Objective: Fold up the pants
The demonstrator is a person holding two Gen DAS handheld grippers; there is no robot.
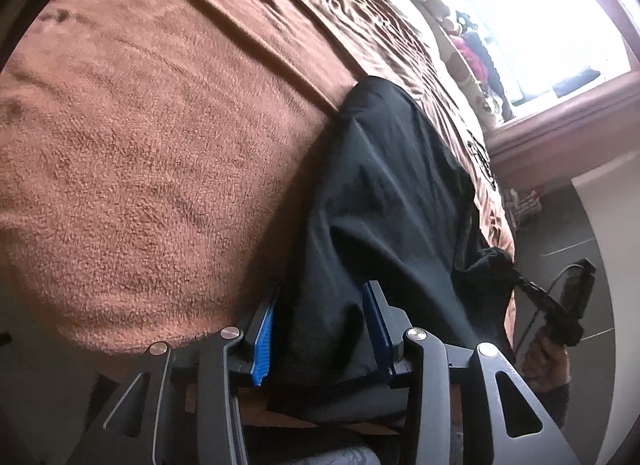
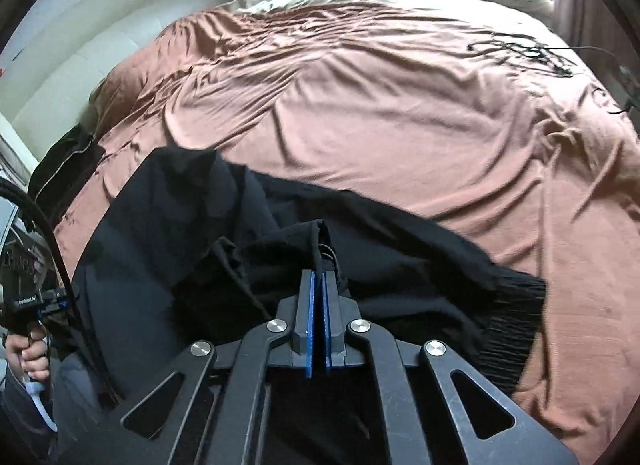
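Black pants (image 1: pixel 392 193) lie along the bed's near edge, partly hanging over it. My left gripper (image 1: pixel 322 289) stands with its blue pads apart on either side of a fold of the pants; the cloth sits loosely between them. My right gripper (image 2: pixel 319 275) is shut, its pads pressed together on a raised pinch of the pants (image 2: pixel 400 249) near the ribbed waistband (image 2: pixel 516 317). In the left wrist view the right gripper (image 1: pixel 516 273) holds bunched black cloth at the bed's corner. A hand (image 2: pixel 28 357) holds the left gripper's handle at the far left.
A brown fleece blanket (image 1: pixel 140 145) covers part of the bed and a wrinkled brown sheet (image 2: pixel 400 105) the part beyond the pants. A black cable (image 2: pixel 520 51) lies tangled at the far right. Another dark garment (image 2: pixel 64 161) sits at the left edge. A bright window (image 1: pixel 540 25) is behind.
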